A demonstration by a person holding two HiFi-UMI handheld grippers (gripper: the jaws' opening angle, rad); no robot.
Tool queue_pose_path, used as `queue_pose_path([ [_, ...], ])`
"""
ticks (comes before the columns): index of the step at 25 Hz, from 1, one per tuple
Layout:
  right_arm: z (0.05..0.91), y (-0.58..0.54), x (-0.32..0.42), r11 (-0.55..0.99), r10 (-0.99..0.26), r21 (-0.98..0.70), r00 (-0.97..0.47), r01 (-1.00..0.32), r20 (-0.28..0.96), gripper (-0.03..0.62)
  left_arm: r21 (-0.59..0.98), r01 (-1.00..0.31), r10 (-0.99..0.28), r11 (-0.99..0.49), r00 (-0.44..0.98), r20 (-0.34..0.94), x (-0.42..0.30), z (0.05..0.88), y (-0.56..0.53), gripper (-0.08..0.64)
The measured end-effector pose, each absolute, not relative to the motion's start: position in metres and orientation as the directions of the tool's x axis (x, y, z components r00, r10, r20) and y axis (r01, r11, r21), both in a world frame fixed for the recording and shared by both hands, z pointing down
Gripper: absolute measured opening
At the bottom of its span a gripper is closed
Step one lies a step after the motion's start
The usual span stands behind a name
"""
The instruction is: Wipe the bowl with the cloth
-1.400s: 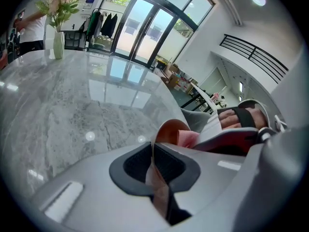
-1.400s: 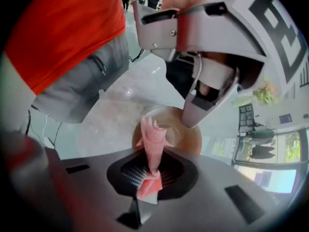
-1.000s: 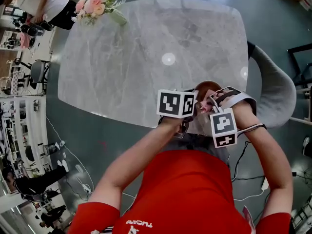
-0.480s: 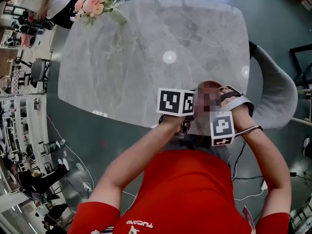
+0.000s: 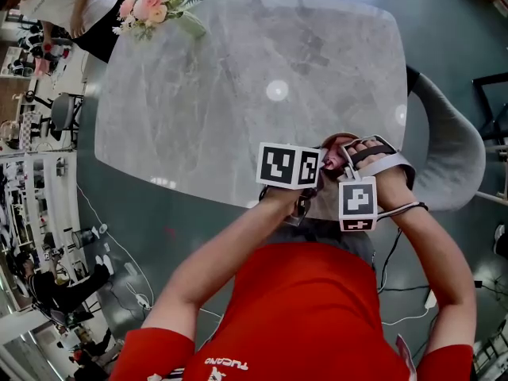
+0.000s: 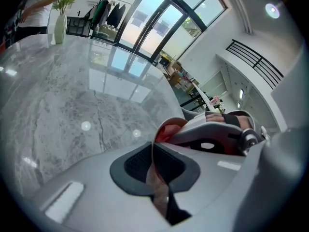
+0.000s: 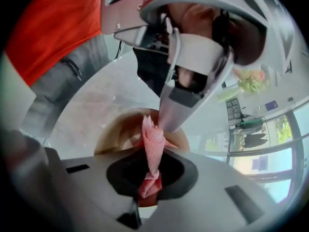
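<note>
right claw (image 7: 150, 180) pinches cloth (image 7: 153, 144) inside bowl (image 7: 111, 132); left claw (image 6: 154, 170) clamps its rim.

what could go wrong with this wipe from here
The left gripper pinches the bowl only by its thin rim; wiping pressure could twist it loose.
The bowl is close to the near edge of the table, so a slip could drop it off.
The right gripper holds just a bunched fold of cloth, which might pull free.
</note>
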State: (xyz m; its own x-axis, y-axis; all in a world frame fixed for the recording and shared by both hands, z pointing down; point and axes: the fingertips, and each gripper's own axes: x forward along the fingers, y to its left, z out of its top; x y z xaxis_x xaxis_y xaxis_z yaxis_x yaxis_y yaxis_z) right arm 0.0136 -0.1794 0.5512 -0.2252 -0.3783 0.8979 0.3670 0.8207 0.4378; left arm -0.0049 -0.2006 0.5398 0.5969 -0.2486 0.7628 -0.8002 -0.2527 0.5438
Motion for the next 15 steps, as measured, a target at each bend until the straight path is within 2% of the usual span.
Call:
queue_pose_path([
  [4, 0.549, -0.198, 0.019, 0.789, -0.465, 0.505, -0.199, 0.348, 0.863, 0.021, 0.545, -0.802, -0.255, -0.246, 0.596, 0.762, -0.005, 0.54, -0.202, 0.017],
  [6, 0.552, -0.195, 0.027, 0.821, -0.429, 0.455, -0.153, 0.344, 0.89, 0.021, 0.544, -0.803, -0.26, -0.243, 0.594, 0.761, -0.006, 0.539, -0.205, 0.018],
  [8, 0.554, -0.179, 0.03, 0.872, -0.326, 0.351, -0.13, 0.342, 0.936, 0.021, 0.542, -0.804, -0.255, -0.245, 0.592, 0.764, -0.004, 0.54, -0.204, 0.018],
  [11, 0.549, -0.159, 0.023, 0.921, -0.189, 0.237, -0.179, 0.309, 0.966, 0.021, 0.537, -0.807, -0.245, -0.248, 0.588, 0.771, -0.002, 0.544, -0.2, 0.018],
  [15, 0.544, -0.177, 0.019, 0.912, -0.265, 0.317, -0.218, 0.26, 0.939, 0.021, 0.542, -0.807, -0.243, -0.234, 0.588, 0.771, -0.004, 0.545, -0.201, 0.018],
])
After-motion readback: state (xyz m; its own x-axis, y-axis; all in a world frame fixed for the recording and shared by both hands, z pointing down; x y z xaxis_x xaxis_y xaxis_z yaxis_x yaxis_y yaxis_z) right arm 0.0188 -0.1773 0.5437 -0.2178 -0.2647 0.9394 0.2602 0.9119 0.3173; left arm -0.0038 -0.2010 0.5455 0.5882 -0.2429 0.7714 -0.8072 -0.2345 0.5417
